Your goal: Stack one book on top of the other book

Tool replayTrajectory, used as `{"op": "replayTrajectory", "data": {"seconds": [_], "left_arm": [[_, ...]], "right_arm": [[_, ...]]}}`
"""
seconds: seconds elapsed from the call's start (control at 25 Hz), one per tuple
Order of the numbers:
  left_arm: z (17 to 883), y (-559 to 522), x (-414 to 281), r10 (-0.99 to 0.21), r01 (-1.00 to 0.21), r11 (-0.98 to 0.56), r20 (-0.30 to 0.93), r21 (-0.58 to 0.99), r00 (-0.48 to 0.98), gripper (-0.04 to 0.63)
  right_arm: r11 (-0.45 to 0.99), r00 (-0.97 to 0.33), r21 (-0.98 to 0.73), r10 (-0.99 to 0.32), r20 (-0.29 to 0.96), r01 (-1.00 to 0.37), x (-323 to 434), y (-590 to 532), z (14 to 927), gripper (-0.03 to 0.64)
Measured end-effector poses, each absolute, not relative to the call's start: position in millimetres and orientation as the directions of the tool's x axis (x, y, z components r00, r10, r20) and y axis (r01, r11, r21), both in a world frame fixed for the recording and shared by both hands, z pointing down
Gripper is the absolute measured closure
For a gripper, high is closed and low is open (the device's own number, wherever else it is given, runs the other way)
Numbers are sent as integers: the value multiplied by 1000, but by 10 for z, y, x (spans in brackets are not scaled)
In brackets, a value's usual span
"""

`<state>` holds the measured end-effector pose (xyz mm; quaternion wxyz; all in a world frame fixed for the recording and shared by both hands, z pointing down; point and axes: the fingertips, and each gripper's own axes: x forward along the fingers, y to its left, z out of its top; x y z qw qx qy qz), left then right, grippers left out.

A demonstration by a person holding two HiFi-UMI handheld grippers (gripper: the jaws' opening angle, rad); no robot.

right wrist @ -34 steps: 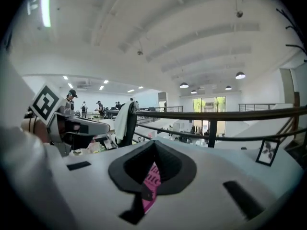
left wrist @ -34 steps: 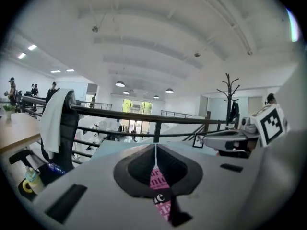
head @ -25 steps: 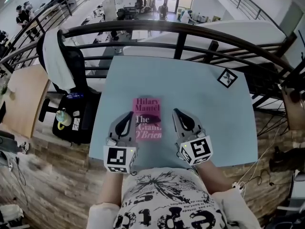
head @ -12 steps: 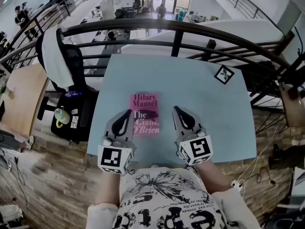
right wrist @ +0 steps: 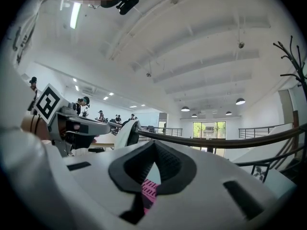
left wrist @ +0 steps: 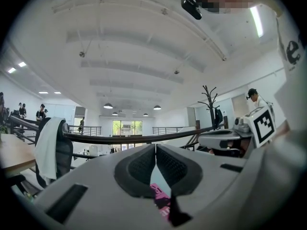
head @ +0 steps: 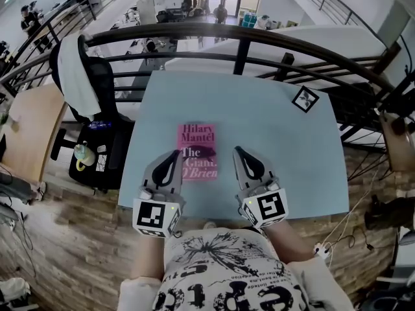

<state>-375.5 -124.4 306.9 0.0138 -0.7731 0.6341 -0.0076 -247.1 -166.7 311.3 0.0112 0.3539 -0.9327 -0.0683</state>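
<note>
Far left, off the table (head: pixel 272 122), stands a chair (head: pixel 97 92) with a white cloth draped over its back.

The left gripper (head: pixel 175 153) comes next. Its jaws are pressed fully together with nothing between them; its own view shows only a sliver of pink below the closed pads. It points level, away from the person, with its tip just beside the book's left edge near the lower corner. I cannot tell whether it touches.

The book (head: pixel 198 144), a pink paperback, lies flat at the table's middle between the two grippers. Its long axis runs away from the person, roughly parallel to both grippers. Only this one book shows (whether a second lies under it I cannot tell, since no view shows its side), so the stack may already be made.

The right gripper (head: pixel 237 149) is likewise closed tight and holds nothing. It points the same way and is clearly apart from the book's right edge, with bare table between. The left gripper is therefore the nearer, and the book lies inward from each.

Far right, a square marker (head: pixel 305 99) sits near the table's back corner.
</note>
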Motion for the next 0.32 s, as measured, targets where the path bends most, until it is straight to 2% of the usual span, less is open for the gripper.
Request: {"op": "replayTrajectory", "data": {"seconds": [0.32], "left_arm": [[3034,-1209,-3801,-982,-981,-191,3,-24,191,586]], "right_arm": [[736,-746,146,-666,-18,-661,-2508,-1641,3141,624]]}}
